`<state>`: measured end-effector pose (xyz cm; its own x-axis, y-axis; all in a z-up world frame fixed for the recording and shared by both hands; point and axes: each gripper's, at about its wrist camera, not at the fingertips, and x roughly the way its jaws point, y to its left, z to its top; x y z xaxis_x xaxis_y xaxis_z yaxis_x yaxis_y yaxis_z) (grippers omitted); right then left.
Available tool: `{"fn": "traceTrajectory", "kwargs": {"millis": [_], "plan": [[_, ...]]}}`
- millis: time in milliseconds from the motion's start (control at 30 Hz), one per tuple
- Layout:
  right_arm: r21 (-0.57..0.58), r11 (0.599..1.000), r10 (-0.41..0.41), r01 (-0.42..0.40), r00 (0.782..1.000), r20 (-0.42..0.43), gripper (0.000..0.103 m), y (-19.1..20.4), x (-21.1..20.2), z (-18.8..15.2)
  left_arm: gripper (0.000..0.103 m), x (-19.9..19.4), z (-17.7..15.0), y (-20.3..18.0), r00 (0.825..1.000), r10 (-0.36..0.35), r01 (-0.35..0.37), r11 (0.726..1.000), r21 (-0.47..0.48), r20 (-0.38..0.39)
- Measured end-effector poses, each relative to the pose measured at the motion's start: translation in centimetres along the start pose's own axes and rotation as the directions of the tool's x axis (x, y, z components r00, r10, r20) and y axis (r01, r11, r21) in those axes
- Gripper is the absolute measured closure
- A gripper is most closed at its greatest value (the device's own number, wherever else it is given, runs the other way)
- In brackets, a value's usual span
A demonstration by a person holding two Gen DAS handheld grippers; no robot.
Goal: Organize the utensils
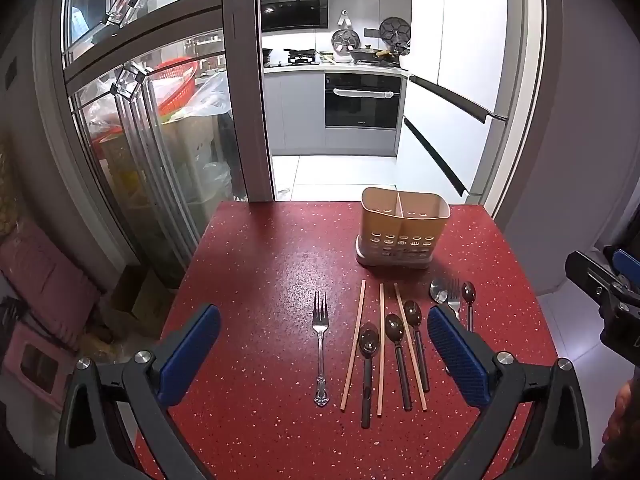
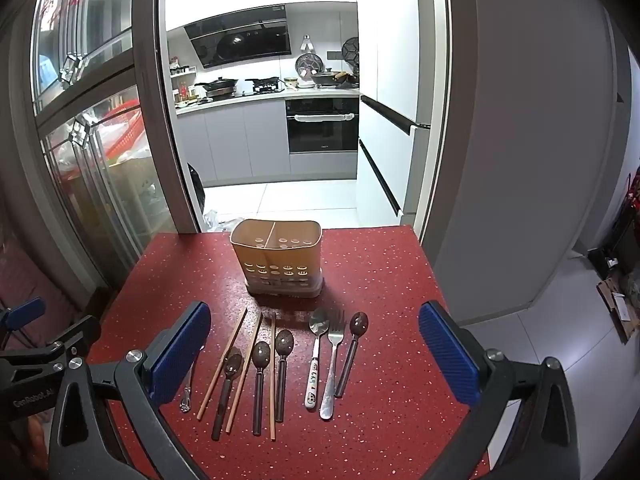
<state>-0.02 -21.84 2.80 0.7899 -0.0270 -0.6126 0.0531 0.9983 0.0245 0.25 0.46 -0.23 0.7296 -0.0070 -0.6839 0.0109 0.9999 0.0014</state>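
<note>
A beige two-compartment utensil holder [image 1: 404,228] [image 2: 278,256] stands upright at the far side of the red speckled table [image 1: 260,260], and both compartments look empty. In front of it the utensils lie in a row: a silver fork [image 1: 321,344] on the left, three wooden chopsticks [image 1: 354,344] mixed with three dark-handled spoons [image 1: 396,356], then a white-handled spoon [image 2: 316,356], a second fork [image 2: 334,360] and one more dark spoon [image 2: 352,352]. My left gripper [image 1: 324,314] hovers open above the left fork and chopsticks. My right gripper [image 2: 316,310] hovers open above the row. Neither holds anything.
The table's left edge runs beside a glass sliding door [image 1: 132,140] with boxes and bags behind it. Its far edge faces a kitchen doorway [image 1: 340,160]. Its right edge drops to grey floor [image 2: 560,320] beside a white wall.
</note>
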Motion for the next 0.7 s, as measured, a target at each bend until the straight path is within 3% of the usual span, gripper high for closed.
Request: {"fn": "traceTrajectory", "kwargs": {"millis": [700], "plan": [[0.001, 1.0, -0.002, 0.002, 1.0, -0.001, 0.0, 0.21, -0.07, 0.09, 0.0, 0.1, -0.13, 0.16, 1.0, -0.003, 0.003, 1.0, -0.002, -0.003]]}}
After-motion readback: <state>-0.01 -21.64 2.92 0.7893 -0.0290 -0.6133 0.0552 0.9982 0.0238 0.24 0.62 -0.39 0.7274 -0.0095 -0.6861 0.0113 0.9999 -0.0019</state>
